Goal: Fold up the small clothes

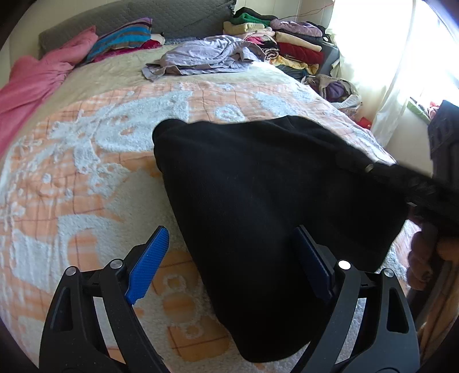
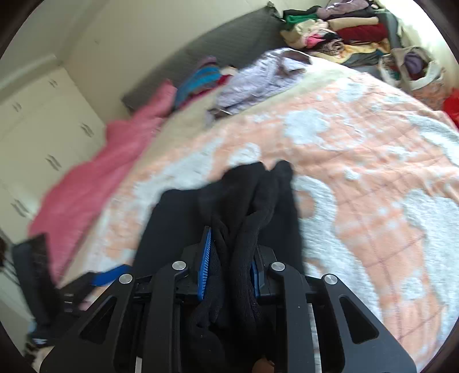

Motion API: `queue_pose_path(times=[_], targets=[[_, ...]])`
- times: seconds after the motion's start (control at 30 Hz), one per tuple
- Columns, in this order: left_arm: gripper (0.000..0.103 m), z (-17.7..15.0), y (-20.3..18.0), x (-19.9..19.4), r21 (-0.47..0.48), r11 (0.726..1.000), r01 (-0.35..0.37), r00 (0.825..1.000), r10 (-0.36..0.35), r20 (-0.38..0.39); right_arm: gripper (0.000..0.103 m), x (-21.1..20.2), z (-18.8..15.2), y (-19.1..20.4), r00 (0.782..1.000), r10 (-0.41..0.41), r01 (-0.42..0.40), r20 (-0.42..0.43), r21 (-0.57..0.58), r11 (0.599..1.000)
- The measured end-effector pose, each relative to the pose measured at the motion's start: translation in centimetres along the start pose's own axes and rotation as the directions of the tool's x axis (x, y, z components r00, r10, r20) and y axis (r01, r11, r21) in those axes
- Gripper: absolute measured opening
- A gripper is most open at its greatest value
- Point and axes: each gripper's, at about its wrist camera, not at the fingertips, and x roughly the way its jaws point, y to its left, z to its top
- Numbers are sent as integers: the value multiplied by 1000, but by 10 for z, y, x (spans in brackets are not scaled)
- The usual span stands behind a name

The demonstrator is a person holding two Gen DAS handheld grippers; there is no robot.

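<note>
right wrist view blurred, wardrobe perhaps

The left wrist view is looking close and low across the peach-and-white patterned bedspread toward the grey padded headboard; the right wrist view is tilting, facing the same headboard, both sharing the crumpled lilac garment.

Left gripper jaws wide apart, hovering over black garment spread on peach-and-white bedspread — one corner pulled up toward right edge. Lilac clothing crumpled near headboard — pink blanket at left.
</note>
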Motion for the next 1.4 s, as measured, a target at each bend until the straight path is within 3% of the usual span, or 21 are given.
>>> queue_pose_path(times=[0.07,0.17,0.23,0.4,0.47,0.53,0.73,0.87,1.07,1.23,1.4], targets=[[81,-3,-1,3,-5,1000,16,1000,-16,-10,24,14,-9,-12,995,-69,69,-75,6,998],[81,-7,-3,3,-3,1000,9,1000,-9,-4,34,12,-16,-22,995,-70,74,-77,43,996],[81,-8,-4,1,-7,1000,9,1000,-9,-3,43,6,-19,-19,991,-114,116,-65,25,993],[81,-8,-5,-1,-3,1000,2,1000,-2,-2,48,-3,-22,-11,990,-141,141,-25,18,990],[81,-8,-5,-2,-5,1000,-1,1000,1,0,57,-11,-26,-10,989,-150,150,0,16,988],[81,-8,-6,-5,-6,1000,-2,1000,2,4,75,-22,-28,-9,987,-157,156,34,21,988],[86,-11,-5,-19,-9,1000,3,1000,-3,26,93,-51,-28,1,978,-158,156,133,20,987],[93,-15,-8,-36,5,1000,11,998,-11,57,97,-72,-37,10,967,-151,154,203,1,988],[93,-32,-8,-64,12,1000,10,995,-11,101,98,-103,-61,27,950,-135,152,280,-38,988],[93,-53,-4,-83,7,1000,20,992,-21,121,98,-121,-84,41,944,-113,140,310,-69,988],[93,-79,-3,-94,23,1000,8,993,-11,119,98,-124,-124,49,938,-169,201,304,-78,976]])
